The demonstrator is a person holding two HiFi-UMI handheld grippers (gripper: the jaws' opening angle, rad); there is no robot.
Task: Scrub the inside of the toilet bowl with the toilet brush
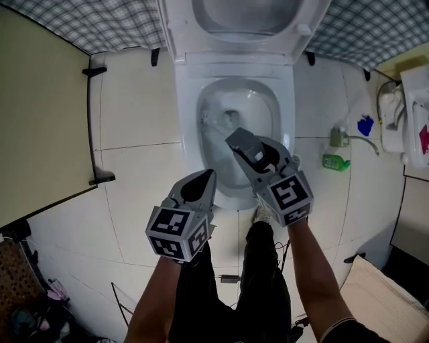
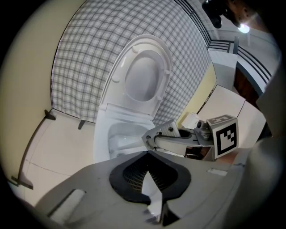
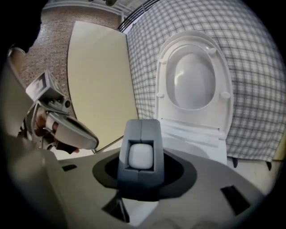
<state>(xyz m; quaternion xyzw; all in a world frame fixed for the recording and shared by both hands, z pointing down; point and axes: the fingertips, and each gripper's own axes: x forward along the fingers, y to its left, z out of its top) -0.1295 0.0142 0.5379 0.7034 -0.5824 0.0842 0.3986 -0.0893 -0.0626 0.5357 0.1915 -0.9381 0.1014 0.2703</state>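
"Has the scrubbing started?"

"I think so. The lid (image 1: 248, 20) is up. The right tool (image 1: 258, 153) is over the front of the bowl (image 1: 190, 127). It is squeezed tight on a grey block (image 1: 242, 142). I think that is the top of the brush."

"Where is the rest of the brush?"

"A thin stick (image 1: 216, 130) goes from the block down into the bowl, toward its left wall. The bristly end is too hard to see."

"Is the bowl clean yet?"

"It looks white inside. I see no dirt, so I can't say how much is done."

"And the other tool?"

"The left tool (image 1: 204, 175) is just in front of the bowl, over the floor (image 1: 134, 174). Its jaws are together with nothing in them."

"What is left?"

"Rubbing all round the inside of the bowl, I guess."
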